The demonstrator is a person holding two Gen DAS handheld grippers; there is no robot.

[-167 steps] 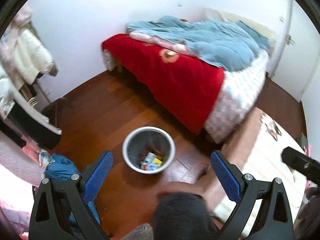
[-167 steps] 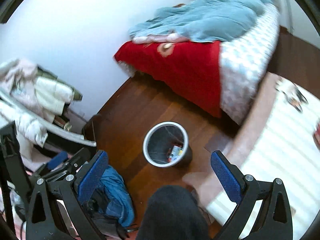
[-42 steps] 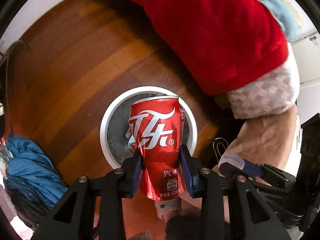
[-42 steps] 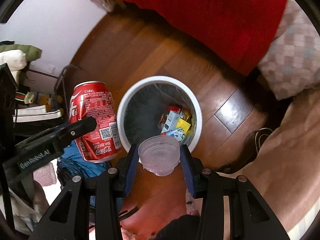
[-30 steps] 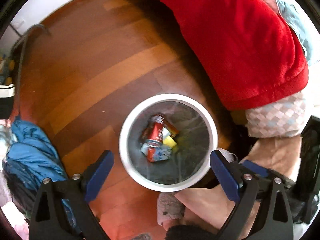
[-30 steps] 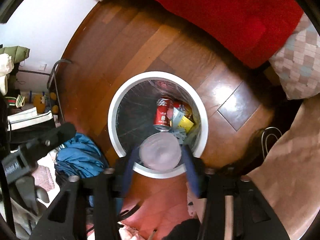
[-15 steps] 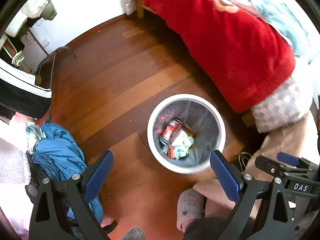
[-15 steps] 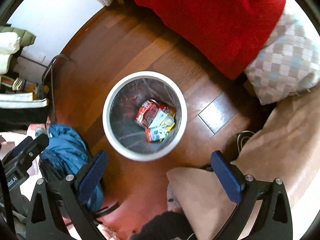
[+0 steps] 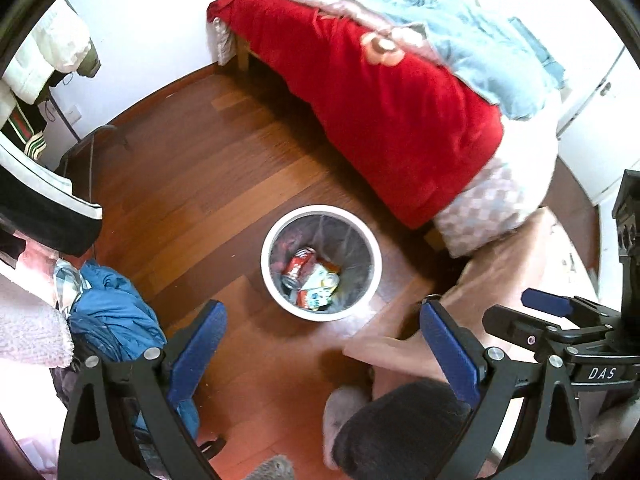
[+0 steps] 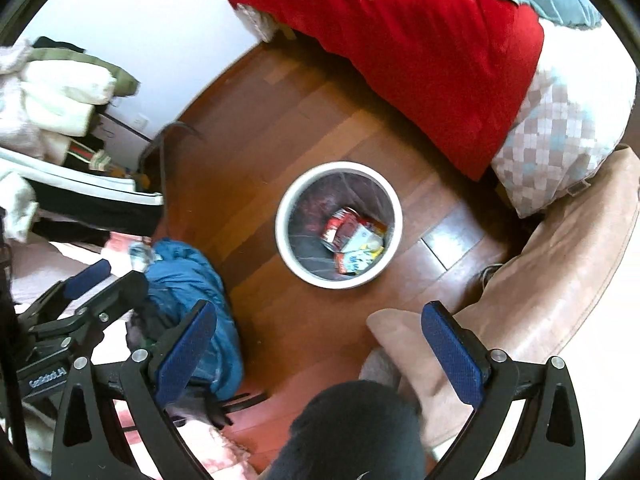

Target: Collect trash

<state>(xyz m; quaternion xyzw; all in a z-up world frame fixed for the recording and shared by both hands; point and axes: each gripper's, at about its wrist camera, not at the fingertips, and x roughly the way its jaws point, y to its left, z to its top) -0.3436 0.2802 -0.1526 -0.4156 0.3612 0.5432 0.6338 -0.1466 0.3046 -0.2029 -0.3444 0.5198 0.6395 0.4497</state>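
A round white-rimmed trash bin (image 9: 267, 240) stands on the wood floor; it also shows in the right wrist view (image 10: 394, 204). Inside lie a red cola can (image 9: 298, 266), also seen in the right wrist view (image 10: 340, 228), and several wrappers and cartons (image 9: 318, 296). My left gripper (image 9: 320, 344) is open and empty, high above the floor in front of the bin. My right gripper (image 10: 320, 344) is open and empty, also high above the bin. The right gripper shows at the right edge of the left wrist view (image 9: 560, 320).
A bed with a red blanket (image 9: 380, 100) and blue quilt (image 9: 480, 32) stands behind the bin. A blue jacket (image 9: 112, 316) lies on the floor at left under hanging clothes (image 10: 60, 96). A tan cushioned seat (image 10: 560, 260) is at right.
The left gripper let the cola can fall into the bin and the right gripper dropped its clear plastic cup there. Both opened and have risen away from the bin.
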